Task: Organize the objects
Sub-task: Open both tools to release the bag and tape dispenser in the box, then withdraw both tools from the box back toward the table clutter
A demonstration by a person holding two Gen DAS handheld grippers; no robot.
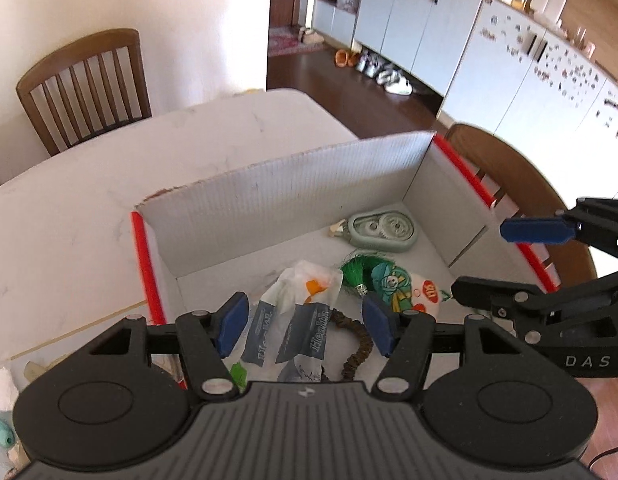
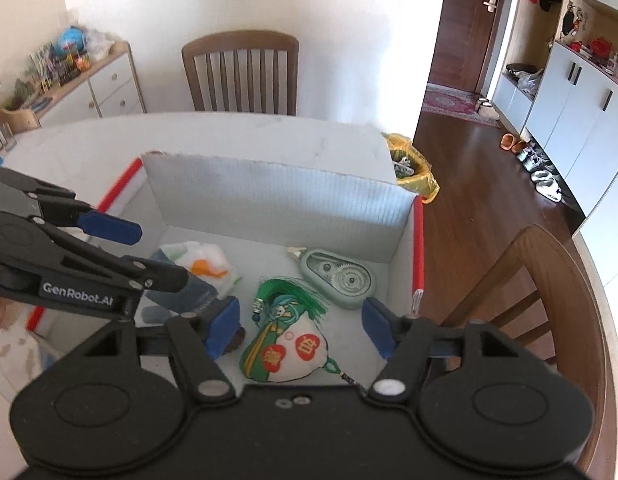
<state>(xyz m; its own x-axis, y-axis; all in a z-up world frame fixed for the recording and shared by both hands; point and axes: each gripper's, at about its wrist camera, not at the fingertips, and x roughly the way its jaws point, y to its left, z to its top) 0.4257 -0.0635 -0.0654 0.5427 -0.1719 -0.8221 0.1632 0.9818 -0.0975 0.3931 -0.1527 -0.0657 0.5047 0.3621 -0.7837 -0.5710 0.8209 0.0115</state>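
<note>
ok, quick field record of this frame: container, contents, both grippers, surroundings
container: open white cardboard box with red edges, on a white table
contents: green correction tape dispenser, embroidered sachet with green tassel, plastic-wrapped packets, dark braided loop
left gripper: open, empty, above the packets
right gripper: open, empty, above the sachet
surroundings: wooden chair behind the table

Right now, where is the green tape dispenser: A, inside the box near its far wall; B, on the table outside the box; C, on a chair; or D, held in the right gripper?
A: the tape dispenser lies on the floor of the box close to the far wall, beyond the pouch, and both grippers are open and hold nothing.
</note>
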